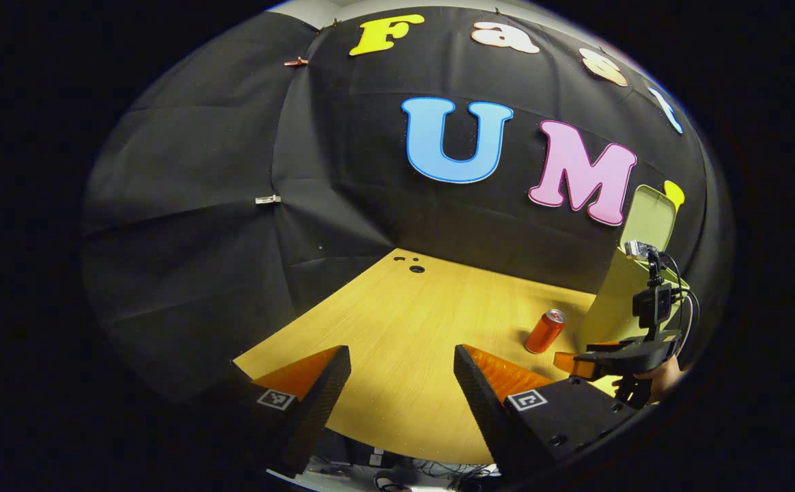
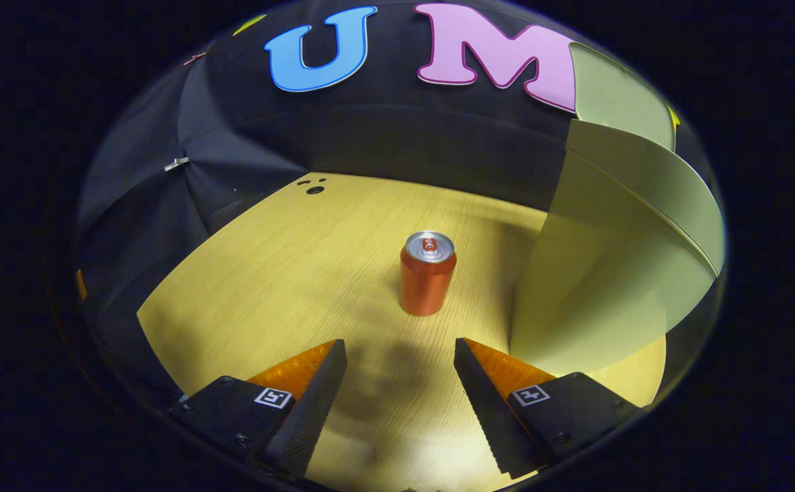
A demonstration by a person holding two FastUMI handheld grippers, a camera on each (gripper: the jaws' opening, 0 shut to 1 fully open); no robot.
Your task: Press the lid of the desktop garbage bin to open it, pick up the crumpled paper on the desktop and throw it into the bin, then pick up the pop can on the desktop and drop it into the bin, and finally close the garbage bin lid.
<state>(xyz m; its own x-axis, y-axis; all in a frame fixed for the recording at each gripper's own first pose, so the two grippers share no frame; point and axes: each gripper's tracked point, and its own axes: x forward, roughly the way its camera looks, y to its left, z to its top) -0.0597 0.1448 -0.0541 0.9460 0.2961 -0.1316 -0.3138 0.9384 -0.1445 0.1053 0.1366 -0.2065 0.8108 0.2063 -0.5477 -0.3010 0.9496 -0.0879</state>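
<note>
A wooden desktop (image 2: 288, 287) is sitting inside a booth with dark cloth walls. An orange pop can (image 2: 427, 273) is standing upright on the desktop, with its silver top and pull tab facing up. Just to the can's right, a pale green garbage bin (image 2: 595, 294) is standing with its lid (image 2: 619, 96) raised, so the bin is already open. No crumpled paper is lying on the visible wood, which suggests the can is the step in hand.

The right gripper (image 2: 401, 383) is hovering in front of the can with its fingers spread wide and holding nothing; the can is lining up with the gap between them, still apart from both. To do this well, the person is likely needing to advance straight ahead, bring the fingers around the can's middle, and close gently so the thin wall is not denting or tipping.

The left gripper (image 1: 403, 389) is waiting off to the side over bare desktop, fingers also spread and empty, with the can and the right gripper farther off to its right
</note>
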